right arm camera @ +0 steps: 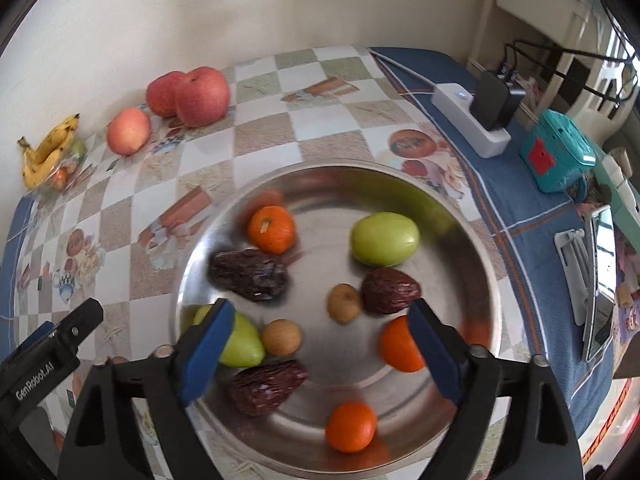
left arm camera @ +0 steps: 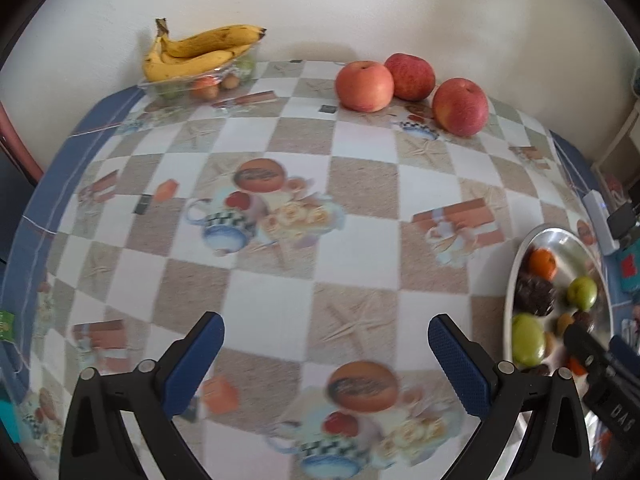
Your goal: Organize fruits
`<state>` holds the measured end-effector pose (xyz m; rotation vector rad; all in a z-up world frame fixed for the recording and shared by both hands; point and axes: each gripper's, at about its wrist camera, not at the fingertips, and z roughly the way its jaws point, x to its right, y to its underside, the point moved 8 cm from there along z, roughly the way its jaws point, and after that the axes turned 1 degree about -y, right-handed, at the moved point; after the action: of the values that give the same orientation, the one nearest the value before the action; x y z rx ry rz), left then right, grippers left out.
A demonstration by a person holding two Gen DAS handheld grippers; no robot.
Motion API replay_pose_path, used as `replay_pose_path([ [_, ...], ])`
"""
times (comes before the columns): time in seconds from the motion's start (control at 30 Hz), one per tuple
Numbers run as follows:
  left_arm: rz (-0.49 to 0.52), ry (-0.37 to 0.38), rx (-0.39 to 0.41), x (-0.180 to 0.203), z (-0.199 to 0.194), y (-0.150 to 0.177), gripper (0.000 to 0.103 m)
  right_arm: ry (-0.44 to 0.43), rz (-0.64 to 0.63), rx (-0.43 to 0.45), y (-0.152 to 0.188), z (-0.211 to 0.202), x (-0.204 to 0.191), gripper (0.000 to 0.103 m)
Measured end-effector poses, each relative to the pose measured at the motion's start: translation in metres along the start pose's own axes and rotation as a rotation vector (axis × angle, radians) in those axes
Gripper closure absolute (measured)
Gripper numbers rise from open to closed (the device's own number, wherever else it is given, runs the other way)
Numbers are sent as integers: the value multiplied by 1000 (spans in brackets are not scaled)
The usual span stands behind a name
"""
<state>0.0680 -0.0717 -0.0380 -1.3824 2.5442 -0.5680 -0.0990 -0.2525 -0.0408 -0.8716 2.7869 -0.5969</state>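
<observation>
The small fruits sit loose in the steel bowl [right arm camera: 472, 248] at the table's right side: 3 oranges [right arm camera: 272, 229], 2 green fruits [right arm camera: 385, 238], 3 dark dates [right arm camera: 249, 274] and 2 small brown fruits [right arm camera: 281, 337], mixed, so sorting seems barely begun. The right gripper [right arm camera: 320, 344] hangs above them, its tongs wide apart and empty, likely choosing a pick. The left gripper [left arm camera: 326, 360], equally spread, waits over the checked tablecloth [left arm camera: 280, 300]. 3 apples [left arm camera: 364, 86] and bananas [left arm camera: 200, 54] line the wall, seemingly grouped.

I see a beige-white checkered cloth [left arm camera: 280, 280] with a blue border on the bench, yellow bananas [left arm camera: 196, 54], red-pink apples [left arm camera: 408, 88], a silver tray [right arm camera: 452, 392] of orange, green, dark-brown fruit, and blue-padded black tongs [right arm camera: 320, 344].
</observation>
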Motion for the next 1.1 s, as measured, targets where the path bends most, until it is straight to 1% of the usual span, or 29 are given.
replay_pose_path([
  [0.07,4,8,-1,-7,-6,7,0,-5,-24,7,3,-1,-8,2],
  [0.13,-2,-5,0,-13,-12,14,0,4,-41,23,5,-5,-15,2],
  [0.2,1,-40,-11,-21,-19,24,0,10,-46,32,8,-9,-18,2],
  [0.27,1,-67,-14,-25,-25,32,0,-6,-46,43,13,-14,-22,2],
  [0.37,18,-158,-19,-32,-34,46,0,-5,-62,47,24,-19,-26,2],
  [0.4,33,-169,-28,-32,-35,51,0,-4,-69,48,28,-21,-27,2],
  [0.53,47,-172,-50,-38,-35,61,0,-11,-91,34,48,-25,-33,2],
  [0.7,29,-159,-58,-42,-36,59,0,-20,-122,27,63,-29,-42,2],
  [0.9,-5,-119,-101,-42,-33,62,0,-15,-147,43,63,-34,-48,2],
  [1.1,-25,-81,-133,-37,-30,66,0,-11,-141,34,63,-33,-46,2],
])
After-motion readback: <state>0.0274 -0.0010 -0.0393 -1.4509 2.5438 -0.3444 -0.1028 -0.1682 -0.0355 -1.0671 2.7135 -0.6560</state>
